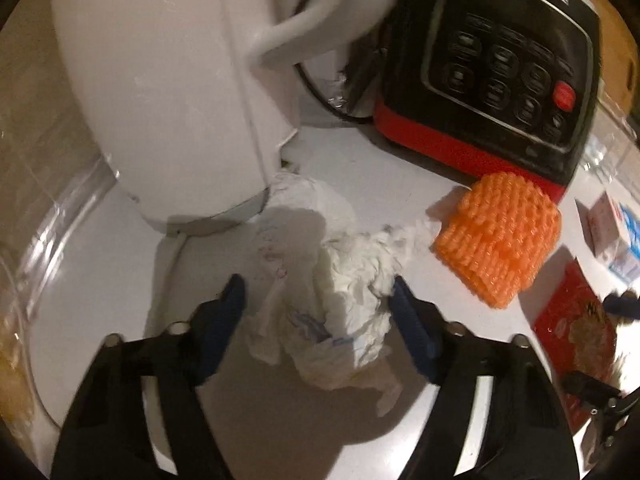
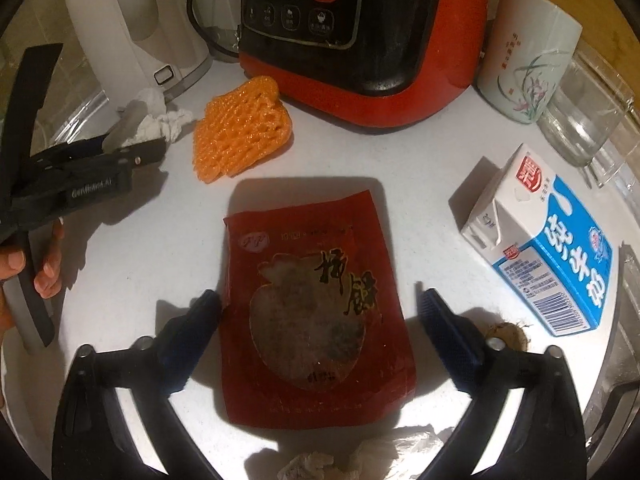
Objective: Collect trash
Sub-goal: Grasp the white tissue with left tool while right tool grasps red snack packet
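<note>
We hold the left gripper (image 1: pixel 316 292) with its jaws spread around a crumpled white tissue wad (image 1: pixel 340 280) lying on the white countertop (image 1: pixel 360 168), the right blue finger seemingly touching it, though blur leaves that unsure. The wad sits just before the white plastic electric kettle (image 1: pixel 160 80). Right of the kettle stand the red-and-black blender base (image 2: pixel 360 40) and an orange foam fruit net (image 2: pixel 236 136). Our right gripper (image 2: pixel 320 304), jaws spread, straddles a flat red foil snack wrapper (image 2: pixel 316 312), farther right of the kettle, beside a blue-and-white milk carton (image 2: pixel 544 244).
</note>
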